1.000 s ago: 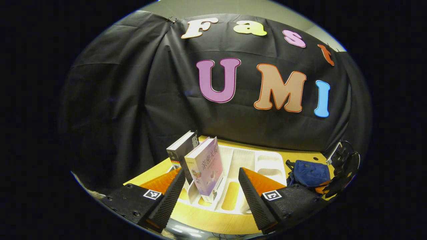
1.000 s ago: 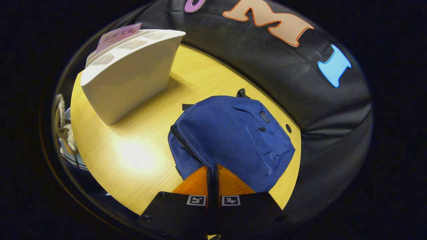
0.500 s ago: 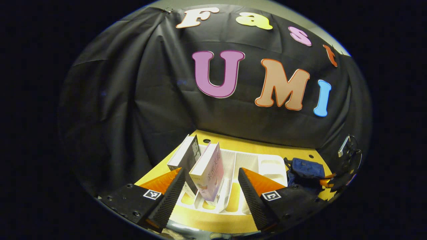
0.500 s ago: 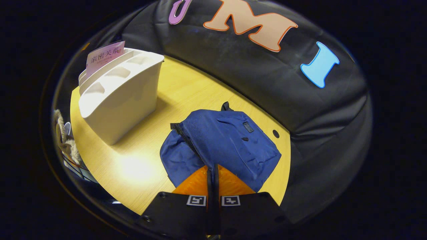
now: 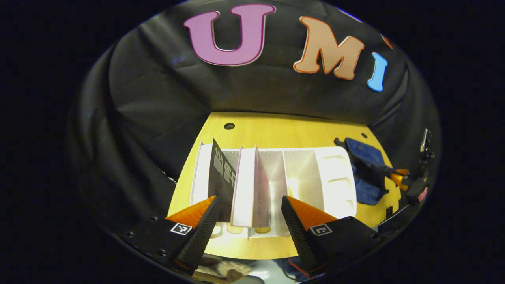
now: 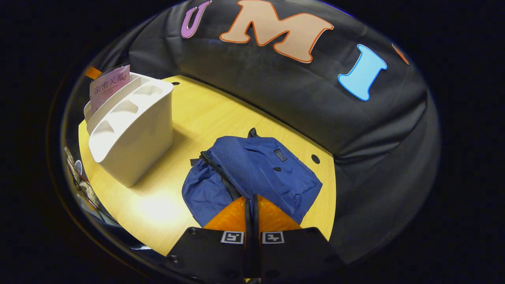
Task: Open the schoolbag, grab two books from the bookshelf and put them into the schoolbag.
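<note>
Yellow wooden table (image 6: 221,110) bears white bookshelf (image 6: 130,146) and blue schoolbag (image 6: 252,173).

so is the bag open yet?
Partly. The bag lies on the table with its zipper parted along the near edge, and the right claw, shut, is at the end of that gap.
</note>
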Tool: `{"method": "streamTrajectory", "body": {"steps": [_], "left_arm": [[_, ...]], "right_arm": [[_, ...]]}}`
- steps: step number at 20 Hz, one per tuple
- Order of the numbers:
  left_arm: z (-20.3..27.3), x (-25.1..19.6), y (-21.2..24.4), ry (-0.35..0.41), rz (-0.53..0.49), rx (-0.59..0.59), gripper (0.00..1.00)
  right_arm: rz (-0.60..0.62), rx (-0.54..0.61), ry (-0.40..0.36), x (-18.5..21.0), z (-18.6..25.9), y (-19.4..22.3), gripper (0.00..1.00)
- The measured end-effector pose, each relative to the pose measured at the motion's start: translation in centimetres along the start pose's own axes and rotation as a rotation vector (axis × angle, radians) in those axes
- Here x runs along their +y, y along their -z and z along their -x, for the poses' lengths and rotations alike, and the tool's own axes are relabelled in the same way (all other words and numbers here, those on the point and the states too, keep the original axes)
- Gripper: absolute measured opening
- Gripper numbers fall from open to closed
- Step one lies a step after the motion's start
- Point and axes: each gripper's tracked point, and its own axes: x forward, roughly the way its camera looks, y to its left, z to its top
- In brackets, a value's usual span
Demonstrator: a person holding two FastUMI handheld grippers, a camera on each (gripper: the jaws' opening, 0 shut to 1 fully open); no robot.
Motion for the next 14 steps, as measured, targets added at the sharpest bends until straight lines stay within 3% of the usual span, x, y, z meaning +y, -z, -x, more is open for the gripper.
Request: {"method": "streamTrajectory", "body": {"steps": [5,9,11,14], "left_arm": [[-3.4,0.5,-0.1,0.048,-0.009,0.178,0.89],[-5.0,0.3,0.1,0.08,-0.026,0.26,0.81],[-5.6,-0.2,0.6,0.107,-0.023,0.303,0.75],[-6.3,-0.9,1.6,0.15,0.002,0.375,0.53]], "right_arm": [[0.002,0.002,0.0,0.1,0.0,0.1,0.03],[-0.012,0.004,0.004,-0.1,0.0,0.0,0.03],[-0.012,0.005,0.005,-0.1,0.0,-0.1,0.03],[-0.009,0.007,0.004,0.0,0.0,-0.2,0.03]]}}
